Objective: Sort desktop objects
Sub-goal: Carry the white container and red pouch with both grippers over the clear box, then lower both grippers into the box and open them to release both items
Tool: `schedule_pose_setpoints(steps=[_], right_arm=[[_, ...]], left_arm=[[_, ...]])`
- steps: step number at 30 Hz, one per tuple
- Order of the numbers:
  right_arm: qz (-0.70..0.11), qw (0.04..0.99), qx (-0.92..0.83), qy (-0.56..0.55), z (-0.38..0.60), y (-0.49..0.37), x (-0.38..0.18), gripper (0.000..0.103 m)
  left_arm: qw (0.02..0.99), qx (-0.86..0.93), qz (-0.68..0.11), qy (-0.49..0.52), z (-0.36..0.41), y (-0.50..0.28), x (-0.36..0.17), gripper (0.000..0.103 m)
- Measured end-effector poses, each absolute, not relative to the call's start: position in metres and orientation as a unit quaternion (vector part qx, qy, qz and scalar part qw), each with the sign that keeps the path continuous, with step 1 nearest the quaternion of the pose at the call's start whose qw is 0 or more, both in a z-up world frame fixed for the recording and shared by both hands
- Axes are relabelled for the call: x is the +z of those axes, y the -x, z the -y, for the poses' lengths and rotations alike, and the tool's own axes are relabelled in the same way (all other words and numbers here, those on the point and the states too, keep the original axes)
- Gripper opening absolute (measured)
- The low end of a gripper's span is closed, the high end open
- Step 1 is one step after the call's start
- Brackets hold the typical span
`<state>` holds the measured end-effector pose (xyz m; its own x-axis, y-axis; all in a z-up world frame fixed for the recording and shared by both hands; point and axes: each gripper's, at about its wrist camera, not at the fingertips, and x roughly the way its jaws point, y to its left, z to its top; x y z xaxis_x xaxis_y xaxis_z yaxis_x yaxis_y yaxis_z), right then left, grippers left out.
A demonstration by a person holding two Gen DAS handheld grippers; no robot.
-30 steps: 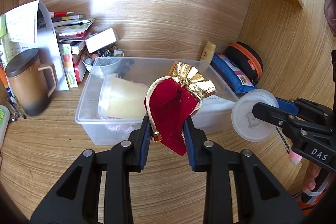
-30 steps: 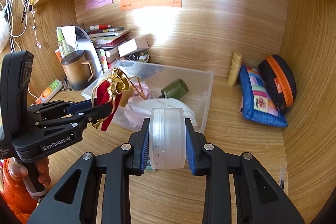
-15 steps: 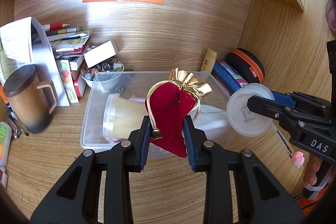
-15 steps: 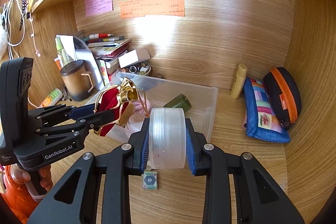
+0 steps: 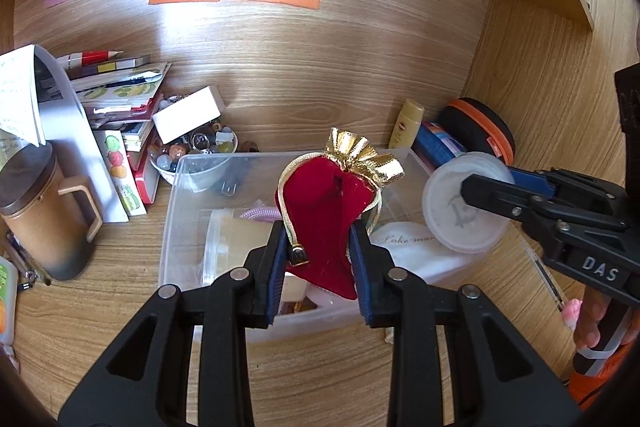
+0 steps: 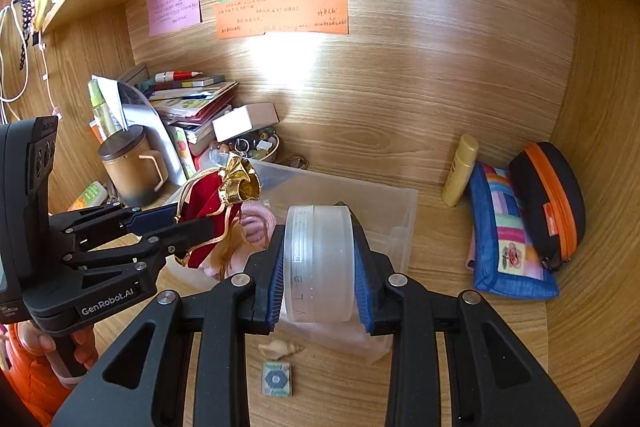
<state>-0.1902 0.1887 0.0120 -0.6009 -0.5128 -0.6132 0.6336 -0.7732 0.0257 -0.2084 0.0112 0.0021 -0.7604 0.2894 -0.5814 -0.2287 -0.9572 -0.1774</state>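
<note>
My left gripper (image 5: 318, 255) is clamped on a small red velvet drawstring pouch with a gold foil ruffle at its mouth (image 5: 326, 211); the pads pinch its lower body, and the ruffle stands up above the clear plastic storage bin (image 5: 176, 227) on the wooden desk (image 5: 100, 307); my right gripper (image 6: 319, 267) is closed on a frosted translucent round plastic jar (image 6: 319, 259), held by its flat faces with the rim turned toward me, hanging over the near end of that same bin; each load is off the desk and above the bin, not yet set in it. I judge the pouch light, soft and limp; it will sag and fold around the pads, so the hold belongs on the thick gathered cloth or just under the tied neck, not on the loose cord or the small gold tag (image 5: 298, 253) that could slide free; velvet grips well, the foil less so. The jar looks light and stiff, with smooth sides that could slip if I squeeze off-centre; pressing across the flat top and bottom, as now, seems the safest place. The bin already holds a white cloth bag (image 5: 408, 247) and a pink corded bundle (image 6: 256, 227), so whatever I lower should land softly; a small shell (image 6: 280, 348) and a square printed tile (image 6: 276, 378) lie on the desk just before the bin.
</note>
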Motion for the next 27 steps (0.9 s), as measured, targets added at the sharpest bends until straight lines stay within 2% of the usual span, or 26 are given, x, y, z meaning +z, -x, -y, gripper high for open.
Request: schedule_pose_setpoints(steps=[27], right_arm=[[-0.101, 0.334, -0.870, -0.349, -0.170, 0.252, -0.032, 0.027]], left_arm=[[0.133, 0.922, 0.015, 0.364, -0.041, 0.268, -0.017, 0.030]])
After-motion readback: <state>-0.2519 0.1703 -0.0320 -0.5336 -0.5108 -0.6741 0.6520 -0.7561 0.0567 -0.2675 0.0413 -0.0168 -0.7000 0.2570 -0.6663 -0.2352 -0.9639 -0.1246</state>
